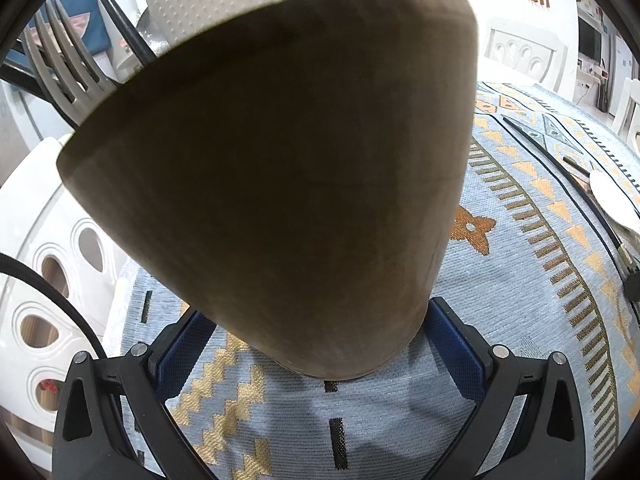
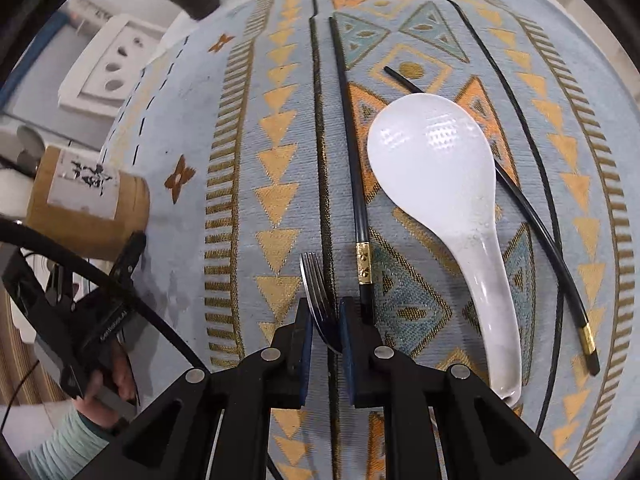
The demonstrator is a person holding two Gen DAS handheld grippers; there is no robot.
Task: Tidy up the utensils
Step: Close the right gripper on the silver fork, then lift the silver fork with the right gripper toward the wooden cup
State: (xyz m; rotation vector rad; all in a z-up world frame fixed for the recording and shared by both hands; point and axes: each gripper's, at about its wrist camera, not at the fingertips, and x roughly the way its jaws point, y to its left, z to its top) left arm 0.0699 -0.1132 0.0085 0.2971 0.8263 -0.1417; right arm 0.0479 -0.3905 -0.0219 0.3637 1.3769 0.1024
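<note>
Across the worktop (image 2: 248, 128), a pale blue cloth (image 2: 280, 152) woven with orange triangles and dark stripes.

Clamped in the left tongs (image 1: 320, 360): one brown round holder (image 1: 272, 168), blue pads pressed to its two sides near the base, jaws spread wide to take it. Tilted, mouth up and to the left in the left wrist view. On its side, seen from the right wrist camera, a white label (image 2: 82, 184) with black characters, too blurred to read. Sticking out of its mouth: one metal fork (image 1: 68, 60), tines up, and one black chopstick (image 1: 120, 20).

Flat on the cloth, one white ceramic spoon (image 2: 436, 184), bowl away from the right tongs (image 2: 324, 328), handle slanting back toward the lower right of that view.

Beside it, two more black chopsticks, each with a gold band near the thick end. One (image 2: 348, 160) just left of the spoon, running almost straight away from the tongs. The other (image 2: 548, 264) slanting, passing under the spoon's bowl.

Pinched in the right tongs, jaws nearly closed, a second fork (image 2: 316, 280), tines pointing straight ahead along the fingers. Three chopsticks, two forks, one spoon, one holder in all.
</note>
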